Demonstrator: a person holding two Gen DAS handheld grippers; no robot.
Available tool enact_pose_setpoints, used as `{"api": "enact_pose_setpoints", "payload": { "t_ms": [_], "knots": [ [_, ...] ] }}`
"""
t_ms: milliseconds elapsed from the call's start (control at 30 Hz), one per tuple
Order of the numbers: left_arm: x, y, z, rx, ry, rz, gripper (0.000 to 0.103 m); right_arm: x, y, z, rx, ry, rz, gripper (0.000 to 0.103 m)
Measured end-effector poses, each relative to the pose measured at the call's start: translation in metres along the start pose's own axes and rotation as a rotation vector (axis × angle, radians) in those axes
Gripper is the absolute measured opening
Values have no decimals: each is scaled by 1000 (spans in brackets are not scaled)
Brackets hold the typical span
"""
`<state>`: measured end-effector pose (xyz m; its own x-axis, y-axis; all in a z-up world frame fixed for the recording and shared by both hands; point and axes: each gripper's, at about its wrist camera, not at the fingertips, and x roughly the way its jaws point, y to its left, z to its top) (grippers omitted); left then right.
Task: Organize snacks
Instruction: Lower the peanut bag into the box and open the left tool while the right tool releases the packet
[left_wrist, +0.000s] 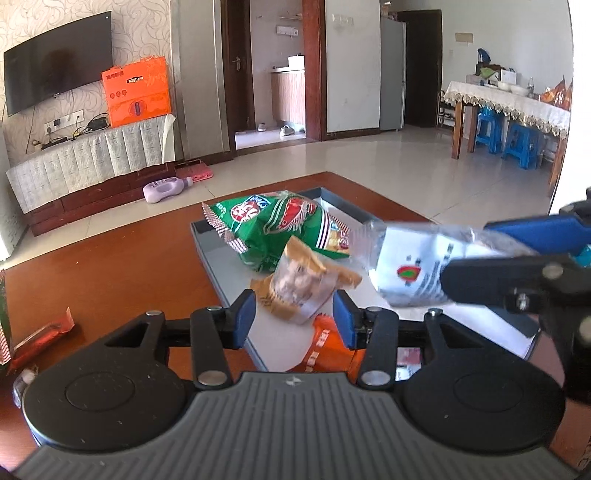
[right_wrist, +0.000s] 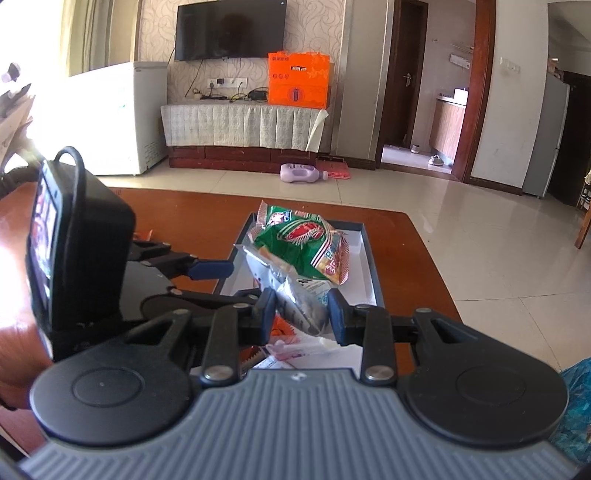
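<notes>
A dark-rimmed white tray (left_wrist: 207, 254) (right_wrist: 371, 258) sits on the brown table. In it lie a green snack bag (left_wrist: 273, 225) (right_wrist: 295, 243) and a small tan-wrapped snack pack (left_wrist: 299, 284). My left gripper (left_wrist: 295, 319) (right_wrist: 236, 282) is open. The tan pack rests between its blue pads (left_wrist: 245, 317), and neither pad presses on it. An orange packet (left_wrist: 325, 350) lies under the left gripper. My right gripper (right_wrist: 303, 315) (left_wrist: 467, 251) is shut on a clear and white packet (right_wrist: 303, 306) (left_wrist: 406, 266), held above the tray's near part.
A red snack bar (left_wrist: 40, 339) lies on the table (left_wrist: 129, 266) to the left, beside a green pack at the frame edge. Small pink and white packets (right_wrist: 291, 350) lie below the right gripper. A purple bottle (left_wrist: 166, 188) lies on the floor beyond the table.
</notes>
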<state>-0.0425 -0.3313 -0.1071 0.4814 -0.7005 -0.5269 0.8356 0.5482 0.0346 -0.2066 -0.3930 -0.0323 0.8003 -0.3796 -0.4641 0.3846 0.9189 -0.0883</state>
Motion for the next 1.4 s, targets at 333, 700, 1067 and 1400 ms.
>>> {"api": "enact_pose_setpoints", "payload": {
  "t_ms": [333, 700, 1067, 1400],
  "knots": [
    [-27, -3, -9, 11, -15, -4, 52, 8, -4, 1, 51, -6, -3, 34],
    [-55, -13, -18, 20, -10, -9, 52, 26, 3, -1, 52, 27, -5, 34],
    [-64, -13, -24, 28, 18, 0, 54, 51, 4, -3, 78, 56, -10, 34],
    [-63, -15, -25, 38, 22, -11, 54, 58, 13, -1, 45, 72, -26, 42]
  ]
}}
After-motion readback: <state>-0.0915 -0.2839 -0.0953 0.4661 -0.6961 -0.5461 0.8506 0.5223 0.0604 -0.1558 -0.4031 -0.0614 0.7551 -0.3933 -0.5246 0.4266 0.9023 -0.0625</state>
